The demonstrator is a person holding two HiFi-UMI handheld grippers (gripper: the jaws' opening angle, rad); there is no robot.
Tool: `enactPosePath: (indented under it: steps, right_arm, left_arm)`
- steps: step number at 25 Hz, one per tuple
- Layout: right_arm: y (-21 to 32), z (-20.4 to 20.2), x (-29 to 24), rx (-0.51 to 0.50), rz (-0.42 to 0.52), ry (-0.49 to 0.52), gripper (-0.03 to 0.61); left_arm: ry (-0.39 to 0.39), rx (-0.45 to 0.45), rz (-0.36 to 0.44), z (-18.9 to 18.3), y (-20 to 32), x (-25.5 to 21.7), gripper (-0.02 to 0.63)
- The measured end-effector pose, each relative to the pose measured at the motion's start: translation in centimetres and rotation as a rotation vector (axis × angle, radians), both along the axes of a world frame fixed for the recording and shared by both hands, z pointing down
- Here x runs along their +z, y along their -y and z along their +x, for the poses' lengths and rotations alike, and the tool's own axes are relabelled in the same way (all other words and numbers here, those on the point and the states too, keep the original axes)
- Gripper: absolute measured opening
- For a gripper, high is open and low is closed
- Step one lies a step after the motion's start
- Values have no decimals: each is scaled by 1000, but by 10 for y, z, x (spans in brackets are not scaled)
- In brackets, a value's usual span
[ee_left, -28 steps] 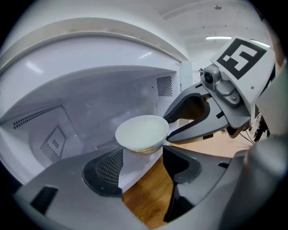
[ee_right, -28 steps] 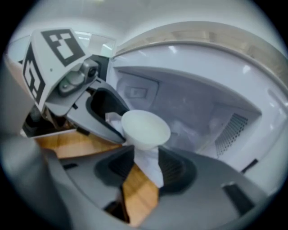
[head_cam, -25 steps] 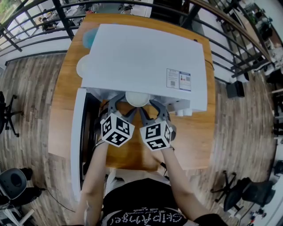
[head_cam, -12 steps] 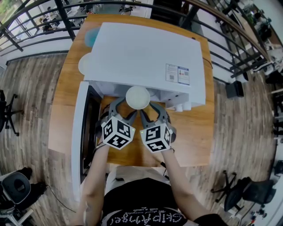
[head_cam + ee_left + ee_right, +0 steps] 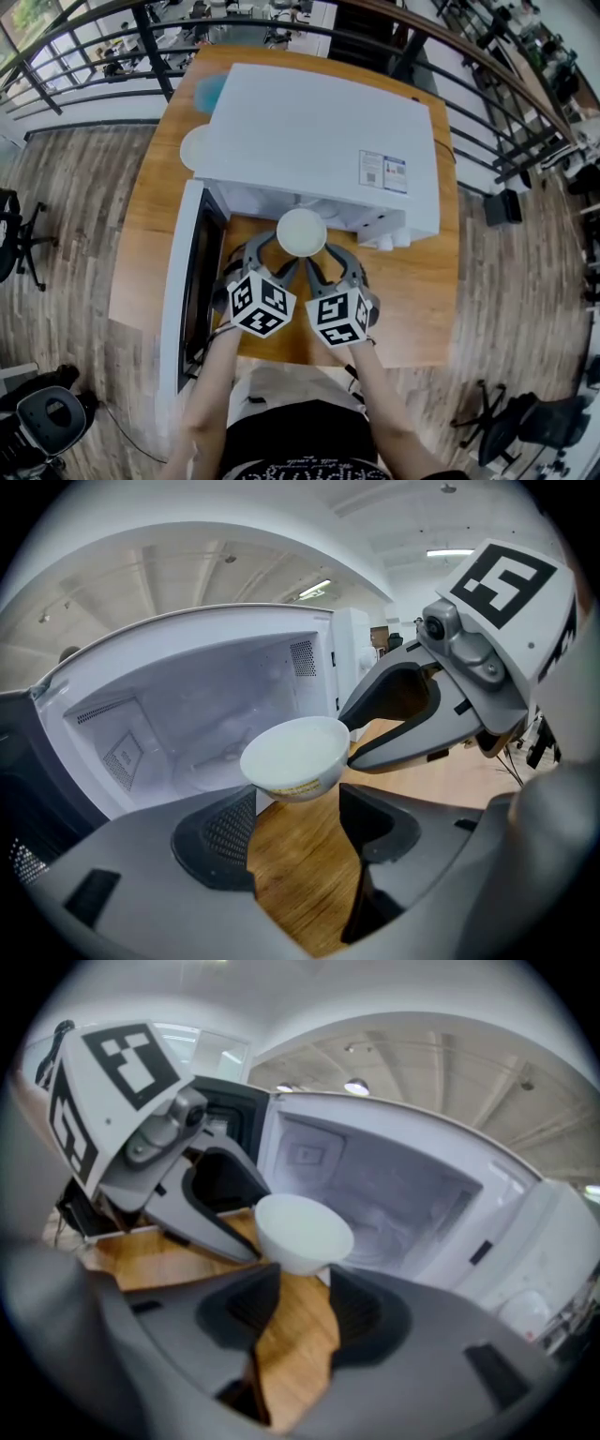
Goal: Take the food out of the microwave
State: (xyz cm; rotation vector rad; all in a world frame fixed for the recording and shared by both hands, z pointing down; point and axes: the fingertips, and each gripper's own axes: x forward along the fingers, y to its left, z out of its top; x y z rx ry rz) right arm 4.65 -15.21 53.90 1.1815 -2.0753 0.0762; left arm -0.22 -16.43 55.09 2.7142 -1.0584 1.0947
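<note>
A white bowl [image 5: 301, 232] hangs over the wooden table [image 5: 417, 300], just in front of the white microwave [image 5: 319, 131], whose door [image 5: 183, 281] stands swung open to the left. My left gripper [image 5: 284, 248] and right gripper [image 5: 317, 253] meet on it from the near side, angled inward. In the left gripper view the bowl [image 5: 295, 758] sits at my jaw tips, with the right gripper [image 5: 349, 747] touching its right side. In the right gripper view the bowl [image 5: 302, 1232] narrows down between my jaw tips, and the left gripper [image 5: 258, 1246] touches its left side. The cavity [image 5: 187, 714] behind looks empty.
A white plate [image 5: 195, 147] and a pale blue one [image 5: 211, 92] lie on the table left of the microwave. A black railing [image 5: 141, 37] runs behind the table. Office chairs [image 5: 42, 422] stand on the wood floor at both sides.
Both grippers have drawn the bowl back toward me, from the mouth of the microwave cavity out over the table. The head camera has shifted slightly.
</note>
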Motion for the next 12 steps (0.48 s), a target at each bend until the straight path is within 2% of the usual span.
enactPosePath:
  steps: [12]
  right_arm:
    - [-39,3,20,-23,-40,-23,186]
  left_arm:
    - [26,19,-39,2,-43,20,298]
